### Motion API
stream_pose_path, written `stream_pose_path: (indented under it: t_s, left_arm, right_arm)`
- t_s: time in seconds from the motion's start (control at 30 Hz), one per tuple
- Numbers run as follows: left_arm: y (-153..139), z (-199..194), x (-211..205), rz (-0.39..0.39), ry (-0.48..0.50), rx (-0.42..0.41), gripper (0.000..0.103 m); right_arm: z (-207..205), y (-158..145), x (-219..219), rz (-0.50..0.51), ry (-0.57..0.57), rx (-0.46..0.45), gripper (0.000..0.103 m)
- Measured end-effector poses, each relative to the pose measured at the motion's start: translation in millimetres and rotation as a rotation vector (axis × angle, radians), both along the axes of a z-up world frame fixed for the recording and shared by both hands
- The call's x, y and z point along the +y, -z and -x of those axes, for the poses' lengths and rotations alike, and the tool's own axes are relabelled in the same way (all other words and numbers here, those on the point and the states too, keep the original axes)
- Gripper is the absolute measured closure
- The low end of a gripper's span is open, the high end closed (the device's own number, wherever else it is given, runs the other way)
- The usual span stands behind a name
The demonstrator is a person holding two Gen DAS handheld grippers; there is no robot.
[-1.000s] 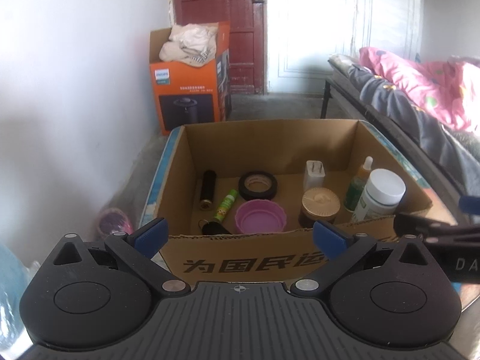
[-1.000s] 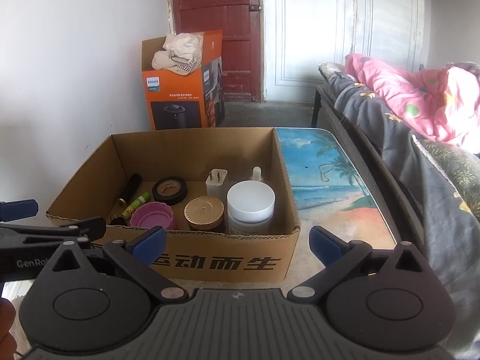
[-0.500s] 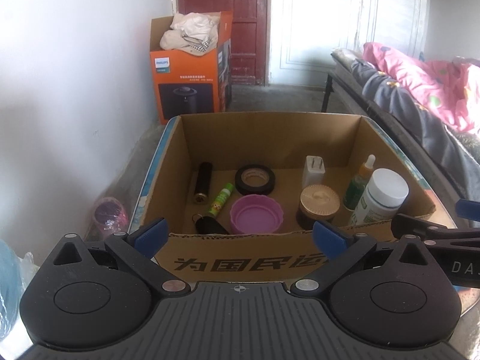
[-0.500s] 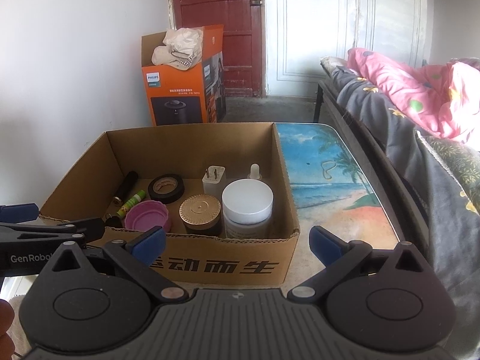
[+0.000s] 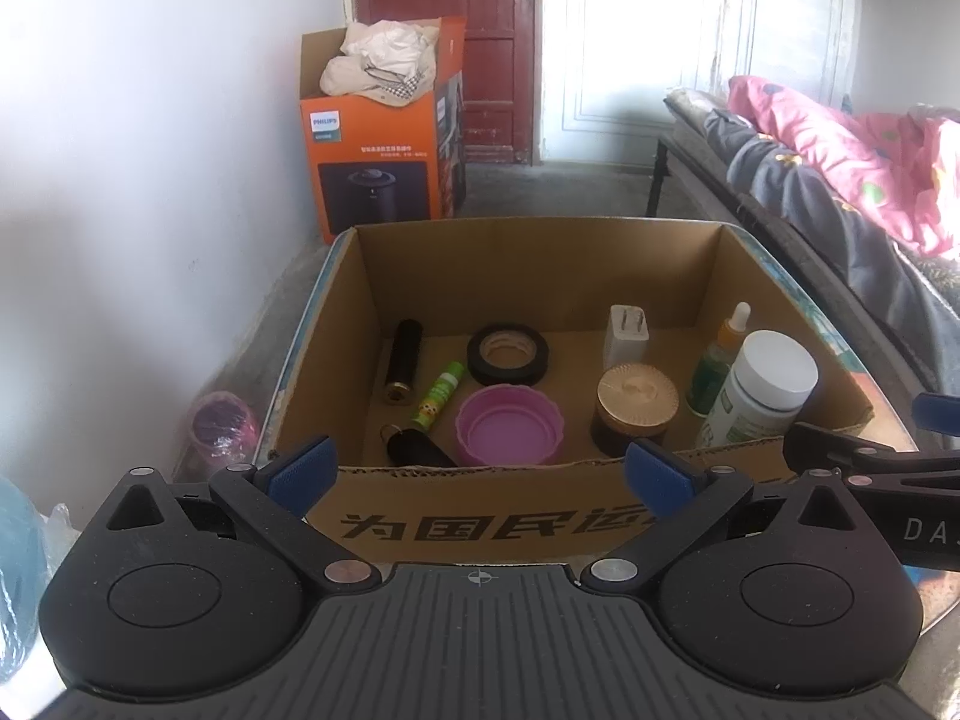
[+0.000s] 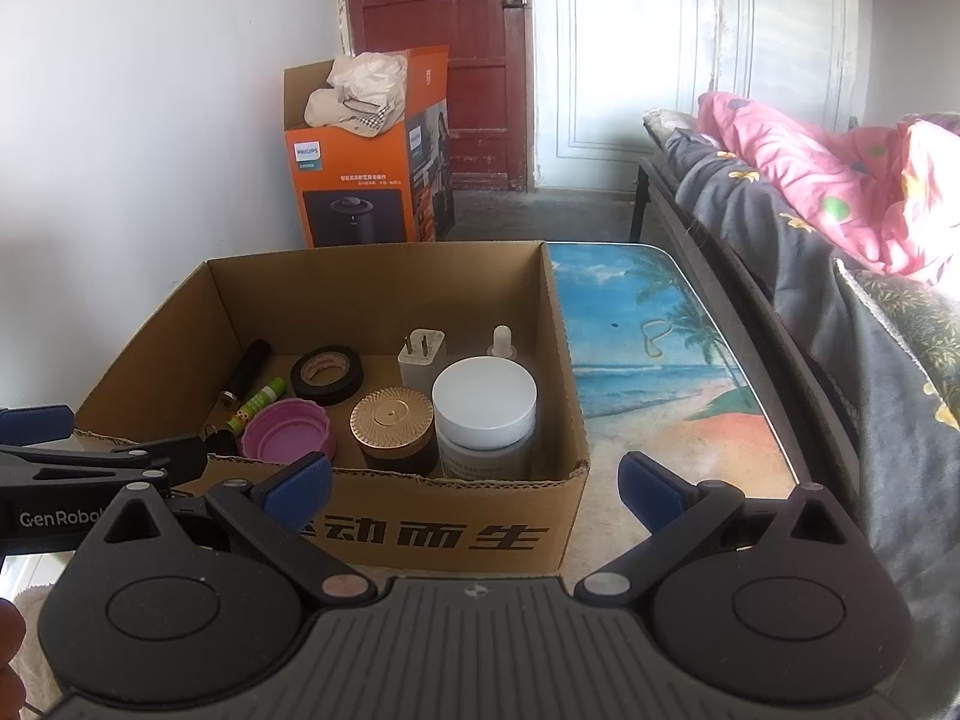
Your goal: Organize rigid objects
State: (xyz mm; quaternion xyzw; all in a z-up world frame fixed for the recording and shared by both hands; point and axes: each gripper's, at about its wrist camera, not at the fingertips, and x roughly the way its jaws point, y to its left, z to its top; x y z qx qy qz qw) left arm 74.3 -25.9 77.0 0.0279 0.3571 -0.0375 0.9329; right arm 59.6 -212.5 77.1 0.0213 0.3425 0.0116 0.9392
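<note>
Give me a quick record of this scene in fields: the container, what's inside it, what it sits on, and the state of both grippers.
container: open cardboard box
contents: white-capped bottle, gold-lidded jar, purple lid, black tape roll, white charger plug, dropper bottle, green tube, black cylinder
surface: beach-print table
left gripper: open, empty, before the box's near wall
right gripper: open, empty, before the box's near right corner
background: orange box holding cloth

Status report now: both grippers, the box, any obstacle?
Left gripper open, empty. Right gripper open, empty. Cardboard box holds the items. Nothing blocks it.
</note>
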Motion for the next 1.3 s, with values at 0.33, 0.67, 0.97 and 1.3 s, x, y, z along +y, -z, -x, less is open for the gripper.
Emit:
stream_pose_path:
  t_s: [0.33, 0.67, 0.97, 1.3]
  left_arm:
    - [-2.9, 4.3, 3.2, -0.008, -0.004, -0.01, 0.0]
    - [-4.3, 6.7, 9.7, -0.005, -0.012, -0.013, 0.0]
    - [-4.5, 7.0, 10.7, -0.005, -0.014, -0.011, 0.0]
    - [-3.8, 5.9, 12.2, -0.002, -0.021, -0.004, 0.0]
  right_arm:
    - [3.1, -6.7, 3.5, 0.011, -0.006, -0.014, 0.0]
    - [5.2, -10.7, 8.6, 0.024, -0.013, -0.018, 0.0]
    - [5.9, -11.0, 9.8, 0.025, -0.014, -0.019, 0.0]
    - [4.8, -11.7, 10.9, 0.027, -0.017, -0.016, 0.0]
